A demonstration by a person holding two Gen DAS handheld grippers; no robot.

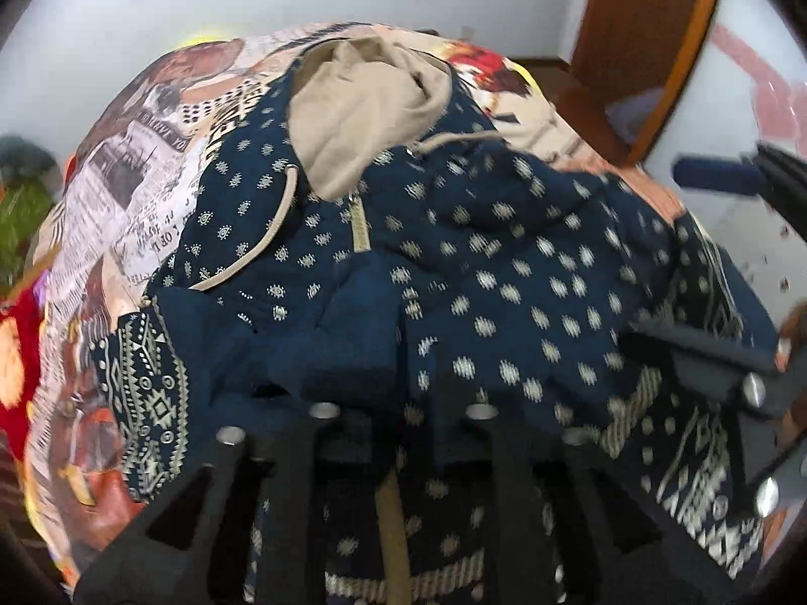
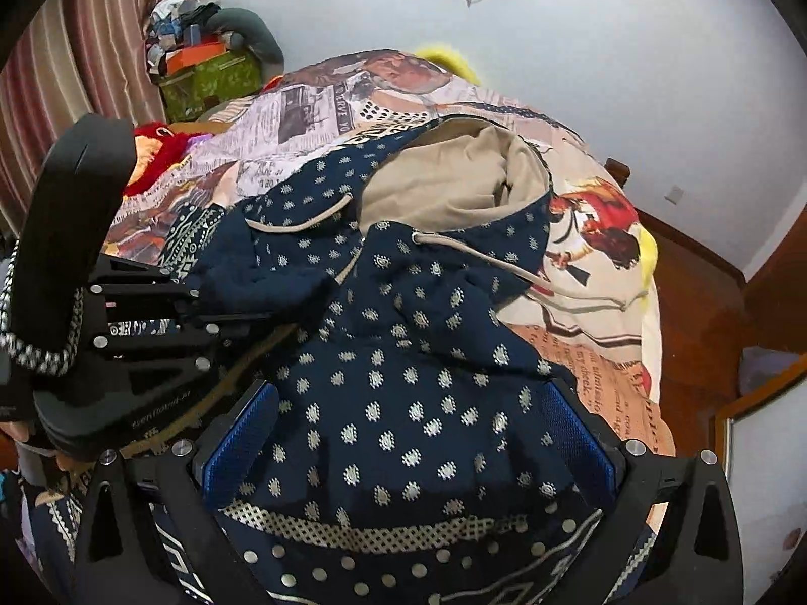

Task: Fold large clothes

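We are working early in the fold: the navy hoodie (image 2: pixel 403 353) is lying rumpled on the bed (image 2: pixel 595 312), hood and body not yet squared. Our right gripper (image 2: pixel 408 433) is spread wide around its hem; our left gripper (image 1: pixel 403 353) is pinching a fold of it.
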